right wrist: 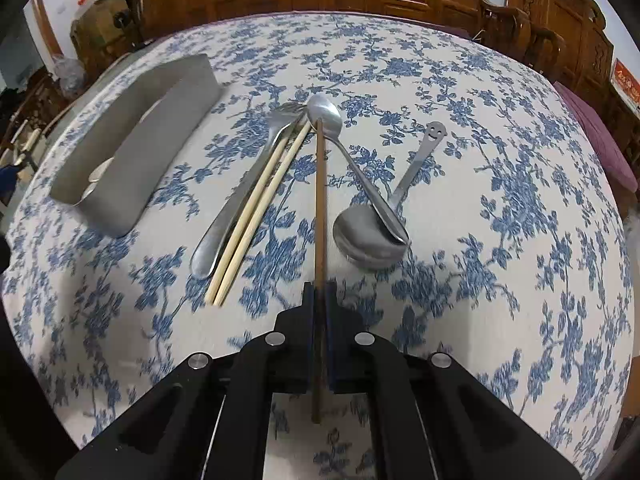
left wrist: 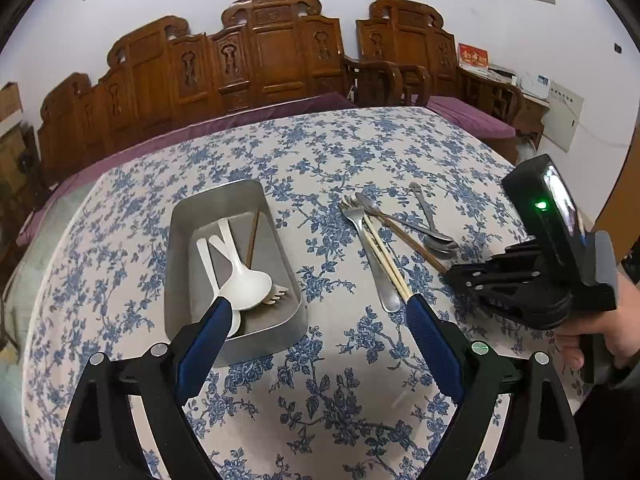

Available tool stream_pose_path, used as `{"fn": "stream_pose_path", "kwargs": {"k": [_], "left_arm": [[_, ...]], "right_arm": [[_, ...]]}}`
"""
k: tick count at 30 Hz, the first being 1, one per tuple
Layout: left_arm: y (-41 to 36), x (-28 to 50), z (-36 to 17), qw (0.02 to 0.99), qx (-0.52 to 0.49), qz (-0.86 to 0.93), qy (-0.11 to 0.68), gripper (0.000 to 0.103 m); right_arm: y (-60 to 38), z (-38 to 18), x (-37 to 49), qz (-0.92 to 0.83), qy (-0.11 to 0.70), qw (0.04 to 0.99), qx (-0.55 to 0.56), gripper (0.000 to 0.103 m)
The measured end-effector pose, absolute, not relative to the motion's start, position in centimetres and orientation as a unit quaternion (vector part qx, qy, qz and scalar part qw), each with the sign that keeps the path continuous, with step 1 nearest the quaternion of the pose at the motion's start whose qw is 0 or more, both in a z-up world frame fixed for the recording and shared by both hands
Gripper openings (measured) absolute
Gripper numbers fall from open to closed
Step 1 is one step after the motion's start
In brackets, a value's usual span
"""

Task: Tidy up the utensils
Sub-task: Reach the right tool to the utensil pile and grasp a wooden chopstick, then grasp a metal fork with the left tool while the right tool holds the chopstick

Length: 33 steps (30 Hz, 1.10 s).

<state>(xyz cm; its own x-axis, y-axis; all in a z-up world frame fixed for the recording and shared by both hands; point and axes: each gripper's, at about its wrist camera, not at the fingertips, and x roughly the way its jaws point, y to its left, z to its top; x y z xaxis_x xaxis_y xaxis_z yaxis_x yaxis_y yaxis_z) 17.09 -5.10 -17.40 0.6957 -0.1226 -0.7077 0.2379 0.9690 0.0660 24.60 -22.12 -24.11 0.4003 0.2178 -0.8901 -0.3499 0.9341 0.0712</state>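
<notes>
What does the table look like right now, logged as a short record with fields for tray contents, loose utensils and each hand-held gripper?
tray contents: metal tray holds white plastic utensils and one brown chopstick
loose utensils: metal fork, pale chopstick pair, two metal spoons on the floral tablecloth
left hand-held gripper: open, empty
right hand-held gripper: shut on dark chopstick

Through the left wrist camera we see our left gripper with its jaws spread wide above the floral desk. The metal tray holds white plastic utensils and one brown chopstick. To its right lie a metal fork, pale chopsticks and spoons, near our right gripper.
</notes>
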Motion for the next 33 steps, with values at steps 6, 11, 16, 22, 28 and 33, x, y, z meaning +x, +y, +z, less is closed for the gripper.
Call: {"fn": "stream_pose_path", "kwargs": {"k": [6, 11, 16, 22, 28, 33], "left_arm": [[-6.5, 17.9, -17.5, 0.911, 0.085, -0.099, 0.392, 0.085], [-8.4, 19.7, -18.0, 0.902, 0.087, -0.107, 0.408, 0.077], [-10.0, 22.5, -19.0, 0.892, 0.086, -0.114, 0.43, 0.064], [-11.2, 25.9, -21.4, 0.874, 0.081, -0.115, 0.466, 0.048], [-12.1, 27.7, -23.4, 0.857, 0.094, -0.103, 0.496, 0.036], [-12.1, 28.7, -24.7, 0.845, 0.091, -0.099, 0.518, 0.032]], "right_arm": [[-23.7, -21.9, 23.1, 0.187, 0.499, 0.845, -0.048, 0.006], [-25.1, -21.2, 22.5, 0.194, 0.491, 0.848, -0.039, 0.006], [-26.2, -21.3, 22.5, 0.198, 0.487, 0.85, -0.034, 0.006], [-26.6, -21.5, 22.5, 0.206, 0.489, 0.847, -0.024, 0.006], [-27.2, -21.1, 22.8, 0.211, 0.488, 0.847, -0.006, 0.006], [-27.7, -20.4, 22.9, 0.216, 0.484, 0.848, 0.009, 0.006]]}}
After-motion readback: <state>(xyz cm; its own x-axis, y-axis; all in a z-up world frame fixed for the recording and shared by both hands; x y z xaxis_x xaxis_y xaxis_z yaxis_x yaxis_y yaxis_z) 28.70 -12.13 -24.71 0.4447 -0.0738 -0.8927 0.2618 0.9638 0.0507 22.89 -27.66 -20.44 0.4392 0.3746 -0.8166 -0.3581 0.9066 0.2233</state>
